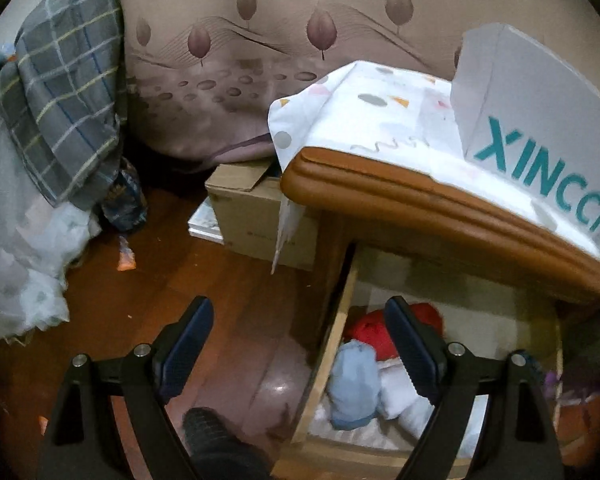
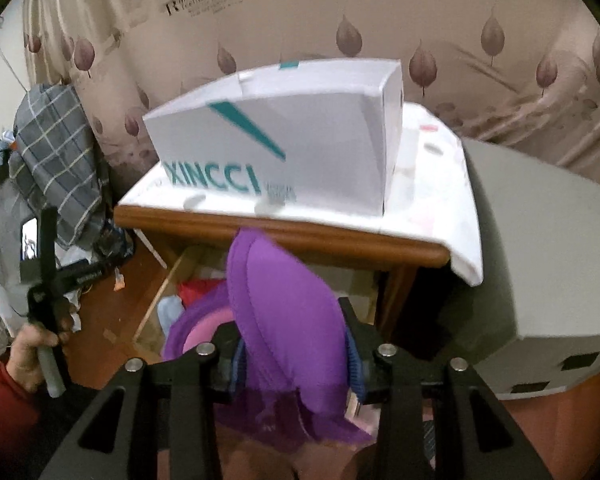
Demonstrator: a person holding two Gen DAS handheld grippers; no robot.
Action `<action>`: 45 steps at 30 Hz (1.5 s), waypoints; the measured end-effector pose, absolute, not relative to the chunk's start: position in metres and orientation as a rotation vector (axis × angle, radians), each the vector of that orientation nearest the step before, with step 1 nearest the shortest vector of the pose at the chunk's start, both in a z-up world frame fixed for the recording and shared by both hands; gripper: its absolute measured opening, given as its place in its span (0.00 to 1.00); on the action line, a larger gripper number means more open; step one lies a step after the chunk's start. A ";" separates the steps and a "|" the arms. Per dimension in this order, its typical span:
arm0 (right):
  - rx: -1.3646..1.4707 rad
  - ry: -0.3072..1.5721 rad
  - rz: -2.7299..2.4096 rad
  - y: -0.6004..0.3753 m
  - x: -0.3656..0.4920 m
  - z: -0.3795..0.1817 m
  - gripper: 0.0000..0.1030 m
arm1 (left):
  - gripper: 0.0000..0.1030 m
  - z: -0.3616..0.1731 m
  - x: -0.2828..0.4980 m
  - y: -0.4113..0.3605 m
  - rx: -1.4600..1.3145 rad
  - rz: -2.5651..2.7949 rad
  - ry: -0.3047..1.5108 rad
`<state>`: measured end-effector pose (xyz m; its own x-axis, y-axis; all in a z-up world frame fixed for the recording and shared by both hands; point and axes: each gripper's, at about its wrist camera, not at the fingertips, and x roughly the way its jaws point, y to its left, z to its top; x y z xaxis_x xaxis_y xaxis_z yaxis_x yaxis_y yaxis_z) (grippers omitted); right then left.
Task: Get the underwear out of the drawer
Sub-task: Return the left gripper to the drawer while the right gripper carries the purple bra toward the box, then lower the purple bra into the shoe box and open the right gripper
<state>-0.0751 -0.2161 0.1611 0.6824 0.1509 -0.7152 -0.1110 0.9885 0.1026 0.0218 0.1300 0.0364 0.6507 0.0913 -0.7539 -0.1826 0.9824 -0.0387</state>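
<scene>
The nightstand's drawer [image 1: 332, 352] stands open, with red [image 1: 370, 328], light blue [image 1: 354, 384] and white [image 1: 400, 396] garments inside. My left gripper [image 1: 300, 344] hangs open over the drawer's left wall, one finger above the floor and the other above the clothes, with nothing between them. In the right wrist view, my right gripper [image 2: 294, 364] is shut on purple underwear [image 2: 284, 320], lifted above the drawer [image 2: 160, 300], with fabric draping below the jaws. A hand in a red sleeve holds the left gripper [image 2: 88, 271] at the left.
A white XINCCI box [image 2: 284, 152] sits on the cloth-covered nightstand top [image 1: 420, 196]. A cardboard box [image 1: 252, 208] stands on the wooden floor beside it. A plaid cloth [image 1: 68, 92] hangs at the left, and a grey case [image 2: 540, 272] is at the right.
</scene>
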 end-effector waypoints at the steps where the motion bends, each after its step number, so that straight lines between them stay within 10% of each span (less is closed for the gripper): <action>1: 0.057 0.804 0.146 -0.217 -0.074 0.165 0.36 | 0.83 0.038 0.021 0.132 -0.133 0.155 0.842; 14: -0.043 0.816 0.162 -0.174 -0.042 0.177 0.31 | 0.83 0.044 0.024 0.140 -0.217 0.140 0.827; 30: -0.088 0.529 0.155 -0.165 -0.015 0.342 0.31 | 0.83 0.040 0.025 0.157 -0.294 0.175 0.861; 45: -0.347 0.595 -0.001 -0.137 0.133 0.289 0.31 | 0.83 0.037 0.029 0.154 -0.286 0.166 0.878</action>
